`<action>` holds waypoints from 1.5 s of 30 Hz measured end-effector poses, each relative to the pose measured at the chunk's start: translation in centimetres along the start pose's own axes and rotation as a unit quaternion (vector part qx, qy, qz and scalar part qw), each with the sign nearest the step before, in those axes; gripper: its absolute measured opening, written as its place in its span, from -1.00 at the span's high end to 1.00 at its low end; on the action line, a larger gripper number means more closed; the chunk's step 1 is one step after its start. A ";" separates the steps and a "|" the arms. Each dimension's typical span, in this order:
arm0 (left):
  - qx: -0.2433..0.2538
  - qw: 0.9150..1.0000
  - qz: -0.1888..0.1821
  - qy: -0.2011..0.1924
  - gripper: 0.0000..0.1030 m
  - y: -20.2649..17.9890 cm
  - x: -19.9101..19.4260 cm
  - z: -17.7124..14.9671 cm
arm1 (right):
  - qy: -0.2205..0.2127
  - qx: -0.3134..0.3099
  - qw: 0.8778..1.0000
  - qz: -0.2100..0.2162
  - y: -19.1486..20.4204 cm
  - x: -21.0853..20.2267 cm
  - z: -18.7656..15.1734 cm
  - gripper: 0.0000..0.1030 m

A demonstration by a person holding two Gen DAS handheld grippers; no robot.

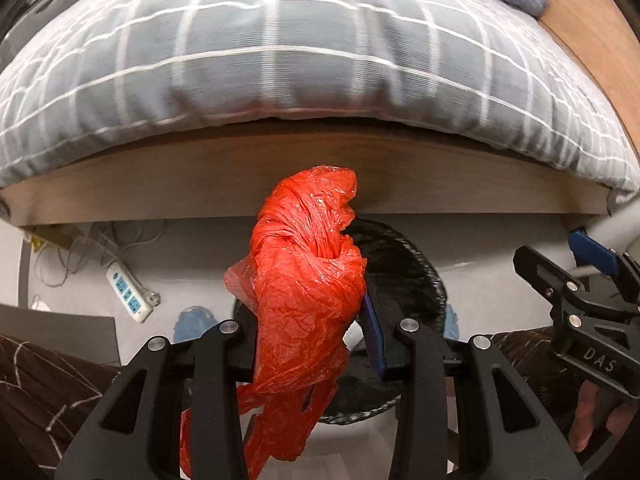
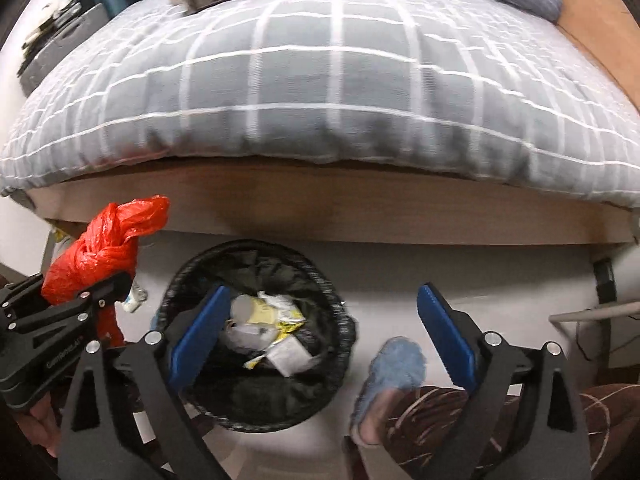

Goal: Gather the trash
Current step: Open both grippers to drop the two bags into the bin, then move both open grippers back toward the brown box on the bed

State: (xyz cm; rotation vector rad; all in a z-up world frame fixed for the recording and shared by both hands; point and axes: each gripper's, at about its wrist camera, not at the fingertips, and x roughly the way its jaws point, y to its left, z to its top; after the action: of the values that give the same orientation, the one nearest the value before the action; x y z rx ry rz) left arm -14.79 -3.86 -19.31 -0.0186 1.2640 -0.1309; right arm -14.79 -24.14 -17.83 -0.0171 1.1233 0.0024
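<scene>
A knotted red plastic bag [image 1: 304,280] is clamped between the jaws of the left gripper [image 1: 310,344], its twisted top standing above the fingers and its loose tail hanging below them. The bag is held over the near rim of a black-lined trash bin [image 2: 256,332], which stands on the pale floor just in front of a wooden bed frame [image 2: 320,208]. Crumpled wrappers and paper [image 2: 272,336] are seen inside the bin. The right gripper [image 2: 320,336] is held wide apart, with nothing between its blue pads, above the bin's right side. A grey checked quilt [image 1: 304,60] is spread over the bed. A blue slipper [image 2: 396,364] is worn on a foot beside the bin, and a power strip [image 1: 129,293] lies on the floor.
</scene>
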 end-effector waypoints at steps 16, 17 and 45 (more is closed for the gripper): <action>0.012 1.000 0.012 -0.012 -0.19 -2.1 -0.4 0.1 | -0.006 0.032 0.999 -0.018 -2.2 -0.7 0.6 -0.81; 0.010 1.000 0.013 -0.015 -0.26 -1.8 -0.5 0.2 | -0.011 0.032 0.999 -0.017 -2.1 -1.0 0.8 -0.81; 0.000 0.982 0.034 -0.183 -0.89 -0.9 -10.7 6.2 | -0.181 0.025 0.983 -0.026 -2.0 -10.5 7.0 -0.81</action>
State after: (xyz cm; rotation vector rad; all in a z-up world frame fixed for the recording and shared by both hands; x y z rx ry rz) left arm -12.17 -3.92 -7.25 0.0013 0.8952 -0.0643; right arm -13.02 -25.95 -5.34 -0.0013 0.7582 -0.0674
